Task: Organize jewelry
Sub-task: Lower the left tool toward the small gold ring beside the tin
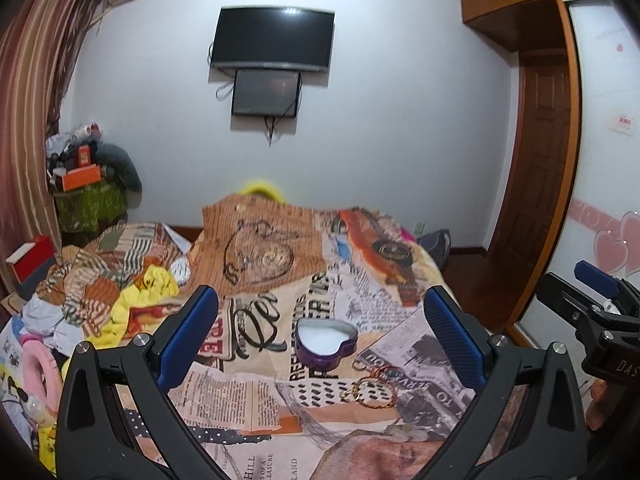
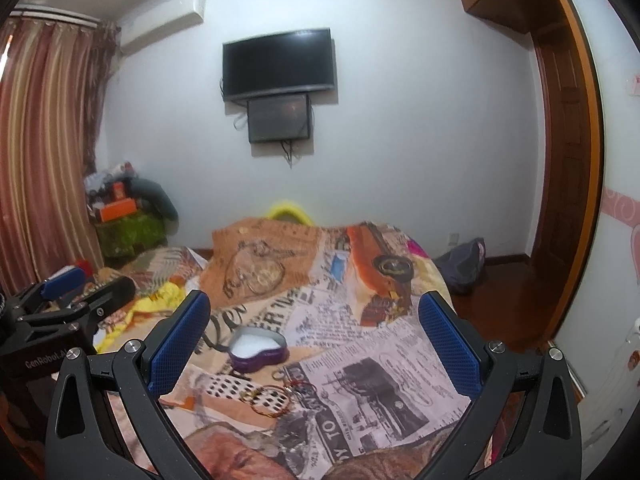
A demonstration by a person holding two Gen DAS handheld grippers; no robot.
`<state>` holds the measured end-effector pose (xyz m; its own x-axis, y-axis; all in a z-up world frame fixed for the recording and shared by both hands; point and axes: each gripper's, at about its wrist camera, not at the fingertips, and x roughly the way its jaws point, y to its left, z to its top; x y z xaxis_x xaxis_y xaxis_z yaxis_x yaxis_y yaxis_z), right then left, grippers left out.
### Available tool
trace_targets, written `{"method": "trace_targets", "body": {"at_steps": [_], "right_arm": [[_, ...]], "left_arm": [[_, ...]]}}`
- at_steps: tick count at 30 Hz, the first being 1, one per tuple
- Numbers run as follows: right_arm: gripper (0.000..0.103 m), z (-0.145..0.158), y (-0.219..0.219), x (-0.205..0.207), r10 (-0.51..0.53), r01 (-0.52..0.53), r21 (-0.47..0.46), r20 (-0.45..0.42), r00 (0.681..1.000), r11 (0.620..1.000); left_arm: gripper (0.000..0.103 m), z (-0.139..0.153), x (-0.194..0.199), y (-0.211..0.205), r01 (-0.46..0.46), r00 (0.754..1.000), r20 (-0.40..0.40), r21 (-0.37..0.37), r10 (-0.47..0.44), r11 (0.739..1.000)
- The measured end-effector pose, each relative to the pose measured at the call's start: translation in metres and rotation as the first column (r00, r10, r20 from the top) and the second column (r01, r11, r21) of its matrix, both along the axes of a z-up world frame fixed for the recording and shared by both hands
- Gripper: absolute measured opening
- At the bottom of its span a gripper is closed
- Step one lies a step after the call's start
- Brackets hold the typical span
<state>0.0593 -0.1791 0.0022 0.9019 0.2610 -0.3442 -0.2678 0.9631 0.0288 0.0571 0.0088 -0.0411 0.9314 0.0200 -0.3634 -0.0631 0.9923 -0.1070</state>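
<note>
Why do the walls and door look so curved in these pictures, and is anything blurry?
Both wrist views use fisheye lenses, with dark corners. In the left wrist view the door frame bows strongly; in the right wrist view the curtain bends too. In both views the yellow object at the far end of the bed is soft and blurred. A little glare marks the TV top.

Tangled bangles [image 1: 374, 386] too small to count (near heart tin [image 1: 326, 342]), yellow object [image 1: 262, 189] behind bedspread blurred
</note>
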Motion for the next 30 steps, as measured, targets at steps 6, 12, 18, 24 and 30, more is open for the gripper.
{"method": "trace_targets", "body": {"at_steps": [6,12,18,24,30], "right_arm": [[0.103,-0.031,-0.007,0.034,-0.046,0.041,-0.043,-0.116,0.992,0.998],[0.103,-0.066,-0.019,0.063,-0.085,0.066,-0.084,-0.242,0.967,0.994],[0.103,-0.098,-0.025,0.084,-0.076,0.042,-0.101,-0.354,0.932,0.994],[0.103,-0.124,-0.022,0.104,-0.036,-0.001,-0.083,-0.443,0.896,0.997],[0.096,-0.141,-0.014,0.117,0.028,-0.061,-0.050,-0.499,0.866,0.997]], "left_arm": [[0.103,-0.032,0.036,0.009,-0.028,0.993,-0.111,0.012,0.029,1.000],[0.101,-0.071,0.070,0.021,-0.039,0.967,-0.252,0.007,0.039,0.999],[0.083,-0.108,0.096,0.019,-0.001,0.925,-0.380,-0.016,-0.005,1.000],[0.069,-0.132,0.113,0.004,0.088,0.886,-0.453,-0.039,-0.096,0.995],[0.043,-0.147,0.124,-0.008,0.160,0.842,-0.509,-0.080,-0.178,0.984]]}}
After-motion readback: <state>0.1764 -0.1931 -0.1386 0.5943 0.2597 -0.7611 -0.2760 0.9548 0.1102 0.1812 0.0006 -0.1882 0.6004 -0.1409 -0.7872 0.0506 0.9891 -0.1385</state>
